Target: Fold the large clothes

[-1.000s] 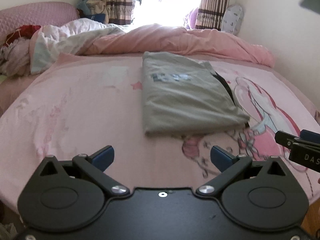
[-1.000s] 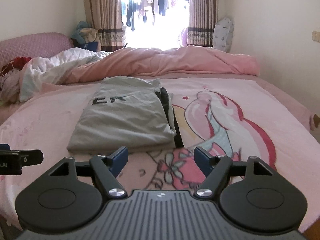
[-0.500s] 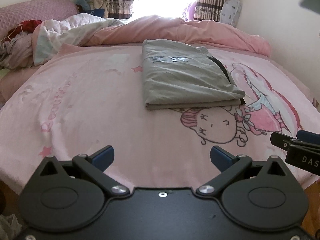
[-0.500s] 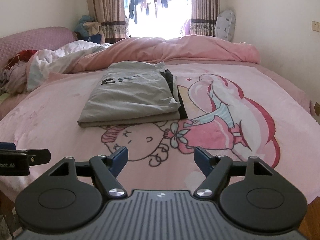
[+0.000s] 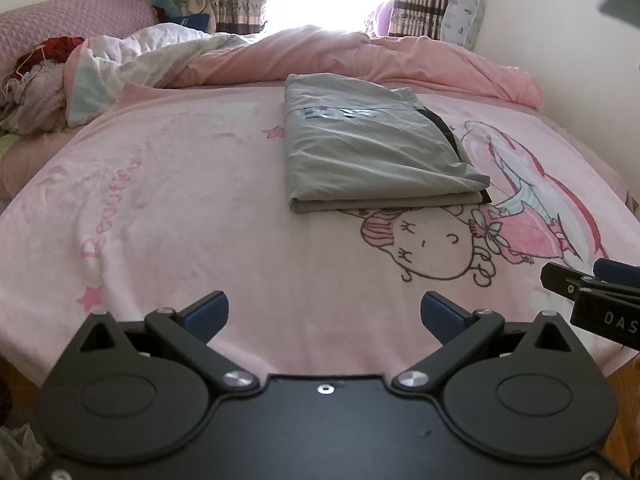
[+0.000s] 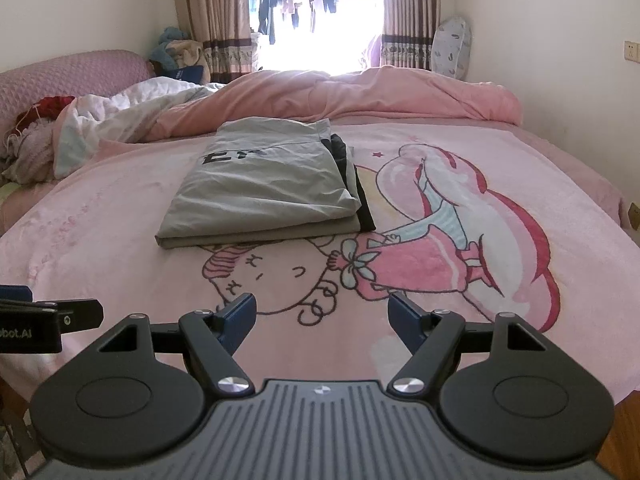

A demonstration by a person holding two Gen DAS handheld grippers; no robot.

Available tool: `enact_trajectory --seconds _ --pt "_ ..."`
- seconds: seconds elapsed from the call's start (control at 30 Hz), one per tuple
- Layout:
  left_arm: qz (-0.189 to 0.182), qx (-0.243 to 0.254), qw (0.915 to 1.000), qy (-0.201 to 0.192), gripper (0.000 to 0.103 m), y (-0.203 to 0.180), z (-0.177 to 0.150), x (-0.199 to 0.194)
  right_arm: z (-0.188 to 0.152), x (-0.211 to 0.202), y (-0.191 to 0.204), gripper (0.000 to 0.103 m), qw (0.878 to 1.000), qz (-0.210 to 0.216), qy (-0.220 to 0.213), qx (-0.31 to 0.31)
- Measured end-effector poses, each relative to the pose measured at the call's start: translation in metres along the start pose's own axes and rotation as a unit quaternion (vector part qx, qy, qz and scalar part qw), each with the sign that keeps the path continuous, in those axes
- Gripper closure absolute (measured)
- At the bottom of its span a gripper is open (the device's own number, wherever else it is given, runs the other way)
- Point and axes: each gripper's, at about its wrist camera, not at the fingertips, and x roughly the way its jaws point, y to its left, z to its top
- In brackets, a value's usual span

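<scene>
The folded grey garment (image 6: pixel 264 188) is lying flat on the pink blanket (image 6: pixel 500 160) of the bed, just beyond the cartoon girl's face (image 6: pixel 276 276) printed there. The left gripper (image 5: pixel 324 312) is hovering released, nothing between its blue pads, well short of the garment. The right gripper (image 6: pixel 322 318) is hanging beside it, likewise spread wide and holding nothing.

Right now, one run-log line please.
garment: folded grey cloth garment flat on pink cartoon blanket | left tool: open, empty | right tool: open, empty
</scene>
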Motion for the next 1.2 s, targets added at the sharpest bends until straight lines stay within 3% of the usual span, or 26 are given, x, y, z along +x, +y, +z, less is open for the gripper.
enact_trajectory --seconds 1.2 --pt "0.006 0.003 0.9999 0.008 0.0 -0.0017 0.0016 0.0064 0.0 0.0074 -0.0046 0.015 1.0 -0.004 0.011 0.002"
